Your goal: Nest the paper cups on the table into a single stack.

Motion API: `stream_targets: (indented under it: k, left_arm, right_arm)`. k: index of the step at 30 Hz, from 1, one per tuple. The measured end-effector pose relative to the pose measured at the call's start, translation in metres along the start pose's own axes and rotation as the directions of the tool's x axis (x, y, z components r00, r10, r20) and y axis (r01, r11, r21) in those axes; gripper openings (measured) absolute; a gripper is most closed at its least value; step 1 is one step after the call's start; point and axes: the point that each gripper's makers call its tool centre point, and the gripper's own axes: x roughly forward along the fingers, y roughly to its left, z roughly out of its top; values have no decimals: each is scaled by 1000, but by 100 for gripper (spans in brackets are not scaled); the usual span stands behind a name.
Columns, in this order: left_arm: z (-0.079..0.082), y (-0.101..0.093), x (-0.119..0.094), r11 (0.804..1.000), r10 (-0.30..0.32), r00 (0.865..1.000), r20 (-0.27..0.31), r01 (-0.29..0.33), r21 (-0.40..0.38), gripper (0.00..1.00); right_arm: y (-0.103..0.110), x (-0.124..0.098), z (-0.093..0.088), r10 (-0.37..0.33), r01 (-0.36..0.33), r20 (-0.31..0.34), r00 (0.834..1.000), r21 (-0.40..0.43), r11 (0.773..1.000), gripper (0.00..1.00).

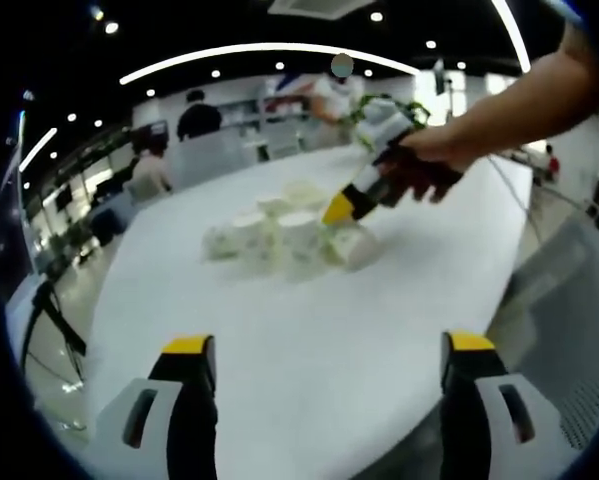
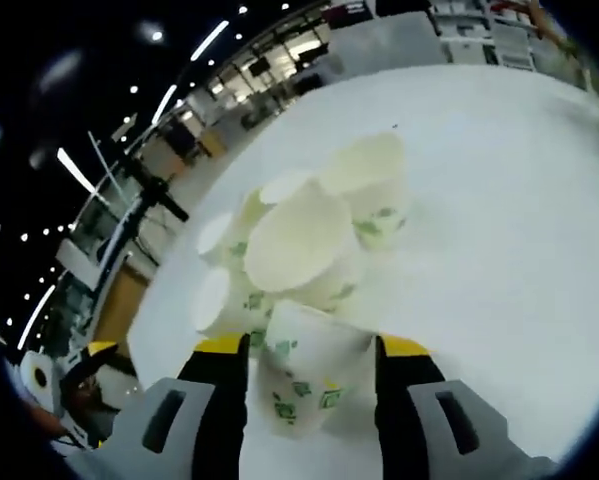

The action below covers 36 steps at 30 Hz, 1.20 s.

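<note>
Several white paper cups with green print (image 1: 279, 235) are clustered mid-table on the white table (image 1: 279, 340), some upright and some on their sides. My left gripper (image 1: 329, 345) hangs open well short of them, with nothing between its jaws. A hand brings my right gripper (image 1: 344, 213) in from the right to the cluster's right edge. In the right gripper view, my right gripper (image 2: 312, 346) is shut on one paper cup (image 2: 304, 375), its wide end pointing away from the camera. The other cups (image 2: 299, 245) stand just beyond it.
People sit at the table's far side (image 1: 149, 170). A black stand (image 1: 54, 320) is off the table's left edge, also visible as a stand (image 2: 144, 190). A mesh chair back (image 1: 569, 290) lies past the right edge. Bare table top (image 2: 499, 200) spreads around the cups.
</note>
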Motion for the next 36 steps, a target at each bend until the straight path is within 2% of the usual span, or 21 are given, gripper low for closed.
stream_targets:
  k: [4,11,19,22,29,36]
  left_arm:
    - [-1,-1,0,1000,-2,1000,-6,2,1,91]
    - [-2,-2,0,1000,-3,1000,-12,3,2,91]
    - [-3,-2,-1,1000,-1,1000,-16,2,2,90]
    - [-3,-2,-1,1000,0,1000,-17,0,2,90]
    - [-3,-2,-1,1000,2,1000,-18,-2,2,90]
    - [-3,-1,0,1000,2,1000,-16,-2,3,90]
  right_arm:
    - [6,3,-3,35,-35,-21,999,37,999,48]
    - [-1,6,3,29,-28,-28,999,59,998,51]
    - [-9,10,7,34,-30,-32,999,106,994,47]
    - [-7,13,2,61,-52,-53,997,152,987,43]
    - [-2,9,0,63,-56,-50,997,129,990,39]
    - [0,1,-4,73,-71,-31,997,71,995,37]
